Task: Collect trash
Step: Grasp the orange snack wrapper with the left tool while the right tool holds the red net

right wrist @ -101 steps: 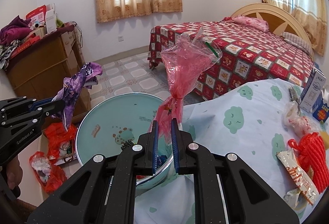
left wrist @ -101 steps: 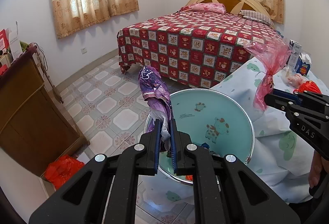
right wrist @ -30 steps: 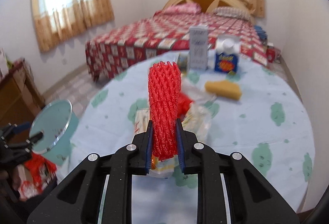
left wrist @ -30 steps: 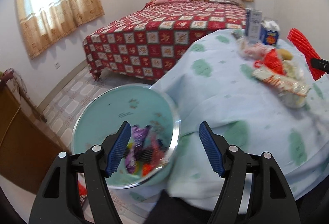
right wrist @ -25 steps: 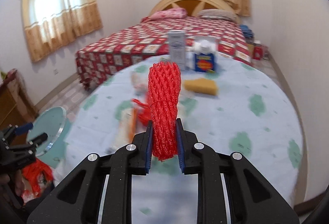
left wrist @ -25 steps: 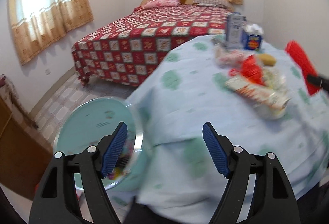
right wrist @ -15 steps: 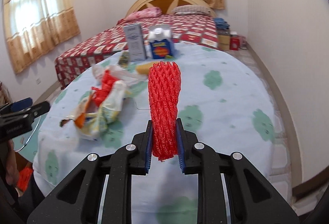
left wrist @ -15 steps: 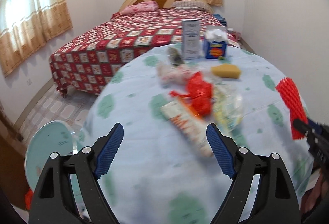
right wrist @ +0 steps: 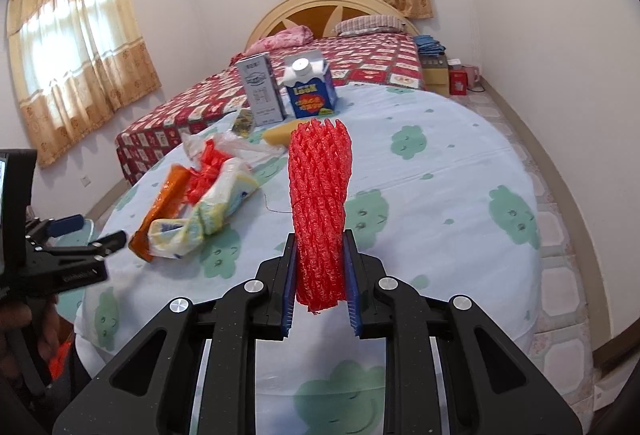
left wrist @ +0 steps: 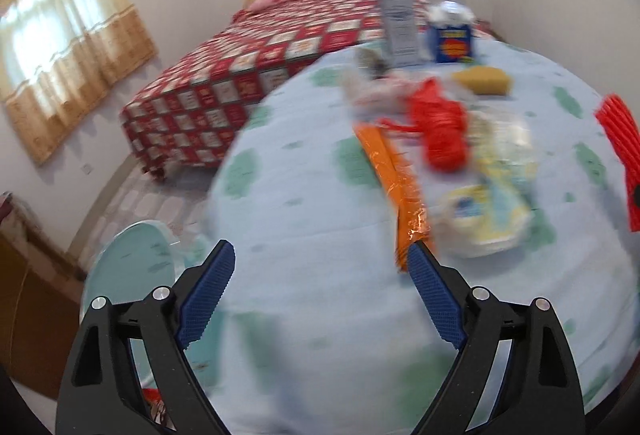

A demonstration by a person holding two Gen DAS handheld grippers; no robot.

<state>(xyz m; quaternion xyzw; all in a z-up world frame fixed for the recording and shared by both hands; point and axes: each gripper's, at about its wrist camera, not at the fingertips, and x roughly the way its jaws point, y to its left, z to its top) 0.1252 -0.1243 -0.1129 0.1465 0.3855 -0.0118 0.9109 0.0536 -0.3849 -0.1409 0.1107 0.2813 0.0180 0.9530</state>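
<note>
While the red foam net (right wrist: 320,211) stood clamped upright between the right gripper (right wrist: 320,287) pads, above the table (right wrist: 440,163), it had yet to reach the teal bin (left wrist: 132,259) beside the table's near-left edge. Further out, an orange wrapper (left wrist: 394,171), a red bag (left wrist: 442,127) and a pale crumpled packet (left wrist: 492,211) lay bunched together on the cloth, uncollected. The left gripper (left wrist: 320,275) had just been spreading its jaws, nothing between them, just short of the orange wrapper. Most trash seemed left.
</note>
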